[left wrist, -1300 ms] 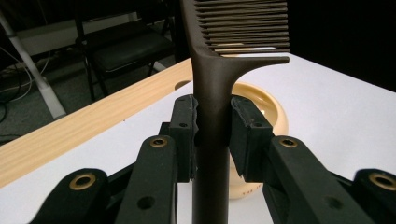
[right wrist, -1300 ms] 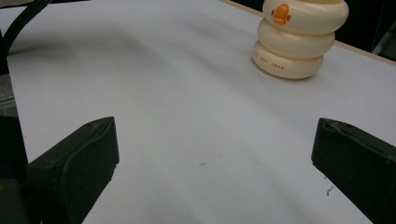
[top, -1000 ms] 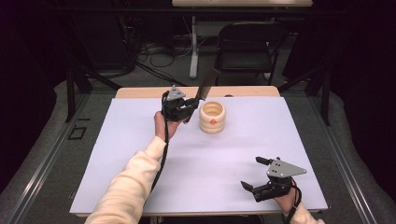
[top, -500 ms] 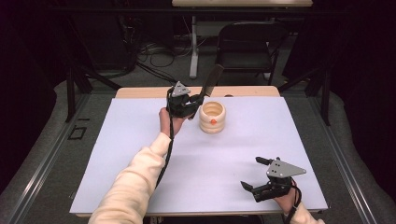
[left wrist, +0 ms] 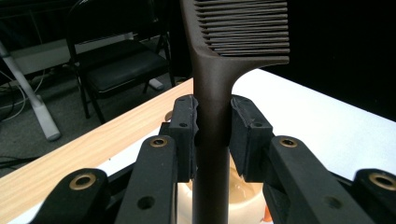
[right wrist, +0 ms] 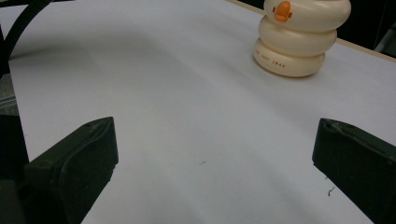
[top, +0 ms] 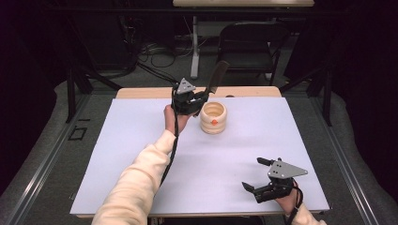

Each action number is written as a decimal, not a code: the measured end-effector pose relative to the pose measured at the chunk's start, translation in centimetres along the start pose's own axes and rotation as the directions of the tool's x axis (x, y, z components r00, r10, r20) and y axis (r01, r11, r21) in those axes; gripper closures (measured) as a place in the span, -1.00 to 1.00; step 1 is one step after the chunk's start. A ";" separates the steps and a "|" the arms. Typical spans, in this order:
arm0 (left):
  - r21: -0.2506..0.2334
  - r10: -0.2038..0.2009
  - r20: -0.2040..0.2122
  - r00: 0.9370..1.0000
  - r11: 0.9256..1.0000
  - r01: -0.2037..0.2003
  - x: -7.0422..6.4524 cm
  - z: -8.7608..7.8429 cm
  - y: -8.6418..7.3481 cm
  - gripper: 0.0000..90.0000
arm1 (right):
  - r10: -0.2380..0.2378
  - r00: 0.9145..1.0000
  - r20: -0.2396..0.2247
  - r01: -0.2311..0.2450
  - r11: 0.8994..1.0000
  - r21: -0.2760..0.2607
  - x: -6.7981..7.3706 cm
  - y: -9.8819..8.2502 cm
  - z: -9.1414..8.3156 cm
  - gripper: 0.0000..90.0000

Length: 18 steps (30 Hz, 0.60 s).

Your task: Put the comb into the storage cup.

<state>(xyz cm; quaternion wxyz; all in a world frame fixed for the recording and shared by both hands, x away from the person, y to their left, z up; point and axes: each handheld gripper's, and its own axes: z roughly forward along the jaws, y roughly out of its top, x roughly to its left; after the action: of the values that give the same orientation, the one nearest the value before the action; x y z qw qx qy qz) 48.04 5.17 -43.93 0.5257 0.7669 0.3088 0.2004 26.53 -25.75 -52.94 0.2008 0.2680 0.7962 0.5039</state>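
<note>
My left gripper (left wrist: 212, 135) is clamped on the handle of a dark brown comb (left wrist: 219, 60), one pad pressing each side, teeth at the top of the left gripper view. From the high view that gripper (top: 190, 99) holds the comb (top: 217, 78) tilted up and away over the far edge of the table, just beside the cream ringed holder (top: 213, 118). Compared with a second ago, the comb has swung: it leaned lower and closer to the holder then, and now it stands steeper, with the gripper lifted a little and turned. The holder has not shifted.

My right gripper (top: 259, 179) sits where it was, near the front right corner, jaws spread wide with nothing between them; in the right gripper view they frame bare sheet, with the holder (right wrist: 299, 39) and its orange beak well ahead.

The table is covered by a white sheet (top: 141, 154), with a strip of wooden top (top: 253, 92) showing along the far edge. Behind it the room is dark, with a black folding chair (top: 248, 44), cables on the floor and a white table leg.

The comb's lower handle is cut off by the bottom of the left gripper view, and the holder there is mostly hidden behind the jaws. I cannot read the small lettering on the holder's base ring.
</note>
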 end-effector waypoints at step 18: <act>-0.049 -0.012 -0.013 1.000 0.999 0.011 -0.5 1.4 0.7 0.61 | -0.002 1.000 -0.001 0.002 1.000 -0.004 0.0 0.0 0.0 -1.00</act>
<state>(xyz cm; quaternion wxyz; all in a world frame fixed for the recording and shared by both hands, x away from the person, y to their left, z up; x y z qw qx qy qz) 48.74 3.64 -43.80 0.5435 0.7507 0.3116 0.2098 26.53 -25.76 -52.94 0.2014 0.2668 0.7956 0.5053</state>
